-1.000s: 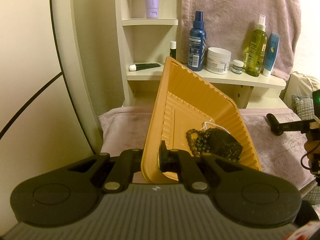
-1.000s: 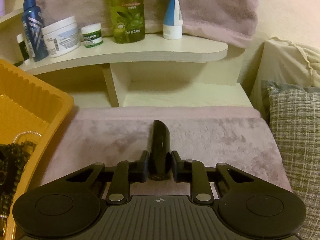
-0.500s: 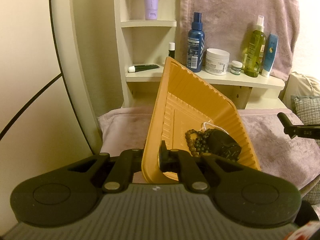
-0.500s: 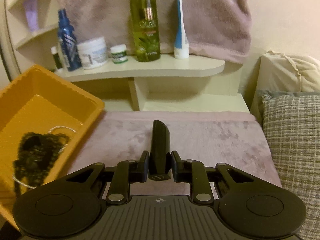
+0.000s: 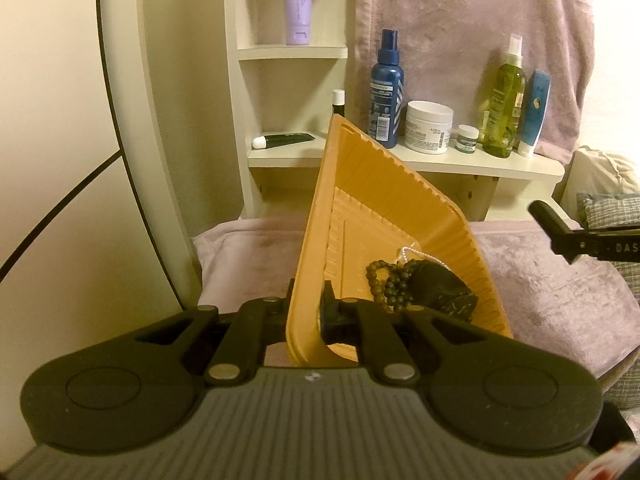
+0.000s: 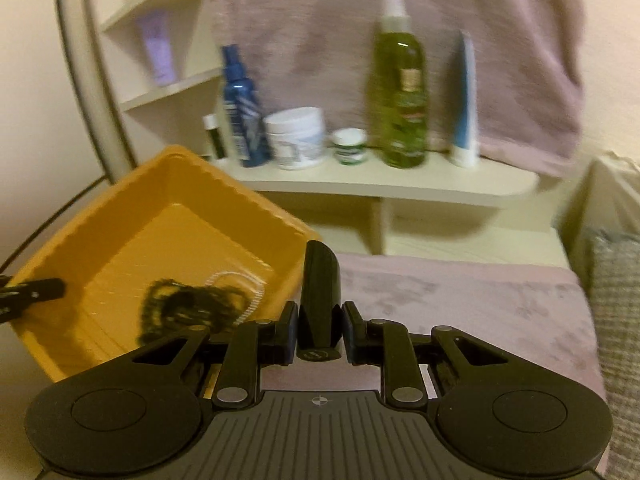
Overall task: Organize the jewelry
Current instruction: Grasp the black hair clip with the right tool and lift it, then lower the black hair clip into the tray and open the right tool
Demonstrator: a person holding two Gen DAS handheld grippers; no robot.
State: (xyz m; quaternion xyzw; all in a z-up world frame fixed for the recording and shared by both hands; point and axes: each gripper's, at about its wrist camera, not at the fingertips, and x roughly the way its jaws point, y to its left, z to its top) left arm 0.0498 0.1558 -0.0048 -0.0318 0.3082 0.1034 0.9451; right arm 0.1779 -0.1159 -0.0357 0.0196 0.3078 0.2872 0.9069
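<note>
My left gripper [image 5: 308, 312] is shut on the near wall of an orange plastic tray [image 5: 372, 200] and holds it tilted above the pink-covered surface. In the tray lie a dark bead bracelet [image 5: 386, 280], a thin pearl chain [image 5: 408, 250] and a black lump [image 5: 440, 290]. The tray [image 6: 132, 248] and the dark beads [image 6: 188, 308] also show in the right wrist view, lower left. My right gripper [image 6: 320, 332] is shut on a long black object [image 6: 320, 292], raised to the right of the tray. The right gripper's tip [image 5: 560, 232] shows at the left view's right edge.
A cream shelf [image 5: 460, 160] behind holds a blue spray bottle [image 5: 386, 92], a white jar [image 5: 428, 128], a green olive bottle [image 5: 504, 100] and a blue tube [image 5: 536, 116]. A pink towel [image 5: 460, 20] hangs behind them. A checked cushion [image 6: 616, 340] lies at the right.
My right gripper with the black object has lifted and swung left toward the tray, which now fills more of its view. The left gripper and tray have barely moved.
</note>
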